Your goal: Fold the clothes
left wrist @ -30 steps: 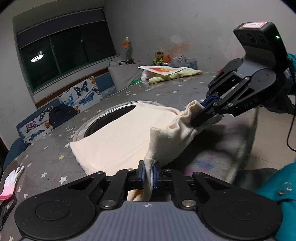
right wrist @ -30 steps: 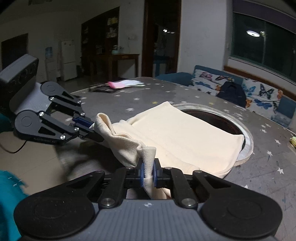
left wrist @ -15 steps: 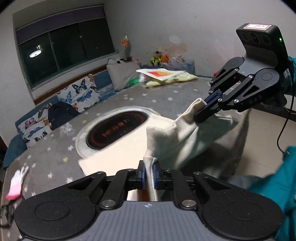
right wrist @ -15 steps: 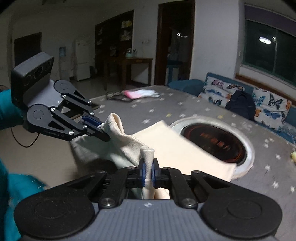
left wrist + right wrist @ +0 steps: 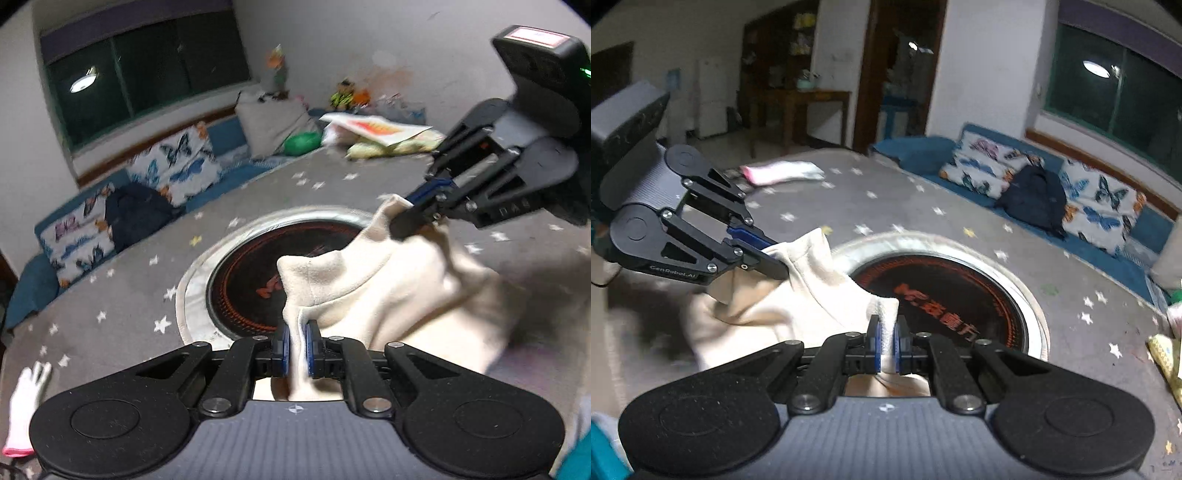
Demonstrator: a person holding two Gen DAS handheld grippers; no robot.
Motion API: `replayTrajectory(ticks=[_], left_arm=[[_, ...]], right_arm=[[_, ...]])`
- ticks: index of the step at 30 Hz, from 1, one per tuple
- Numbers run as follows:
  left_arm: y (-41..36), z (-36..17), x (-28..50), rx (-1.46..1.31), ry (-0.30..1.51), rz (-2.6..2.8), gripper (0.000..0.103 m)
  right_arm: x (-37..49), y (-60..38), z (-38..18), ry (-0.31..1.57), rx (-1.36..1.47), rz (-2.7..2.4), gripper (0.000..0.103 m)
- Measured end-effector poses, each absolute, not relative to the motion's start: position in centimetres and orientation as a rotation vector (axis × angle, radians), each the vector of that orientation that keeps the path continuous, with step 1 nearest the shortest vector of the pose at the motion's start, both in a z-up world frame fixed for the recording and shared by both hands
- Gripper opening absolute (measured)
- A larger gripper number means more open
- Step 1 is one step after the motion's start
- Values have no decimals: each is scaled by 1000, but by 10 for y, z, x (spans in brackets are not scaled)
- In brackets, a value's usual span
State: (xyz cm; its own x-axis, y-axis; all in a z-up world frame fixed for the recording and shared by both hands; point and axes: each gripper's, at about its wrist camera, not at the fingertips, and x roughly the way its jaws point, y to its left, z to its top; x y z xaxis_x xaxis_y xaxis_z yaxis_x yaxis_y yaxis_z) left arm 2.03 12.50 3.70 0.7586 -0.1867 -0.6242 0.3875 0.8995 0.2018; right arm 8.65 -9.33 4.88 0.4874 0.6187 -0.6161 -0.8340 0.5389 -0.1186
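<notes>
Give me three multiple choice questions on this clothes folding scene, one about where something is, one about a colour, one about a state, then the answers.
1. Where is the round inset burner?
A. in the grey star-print tabletop
B. on the sofa
C. on the floor

2. What colour is the garment?
A. red
B. cream
C. black

3. How are the grippers?
A. both open
B. one open
C. both shut on the garment

Answers: 1 A, the starred tabletop surrounds its rim. 2 B, the cloth is pale cream. 3 C, the left gripper and the right gripper each pinch a fold of the cloth.
</notes>
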Motion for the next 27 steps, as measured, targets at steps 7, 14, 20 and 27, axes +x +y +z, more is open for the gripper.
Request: replayTrajectory(ticks=[7,14,20,27], left_arm=[[133,4,57,329,698,-191,20],[156,7,50,286,675,-59,22],[119,21,9,243,627,-216,22],[67,3,-7,217,644,-396,23]], right_arm=[[120,-76,-2,628,-381,793,11],[114,-116,10,609,-299,721,12],[105,-147,4,704,-220,727,12],[106,-127,0,690,-207,779,15]])
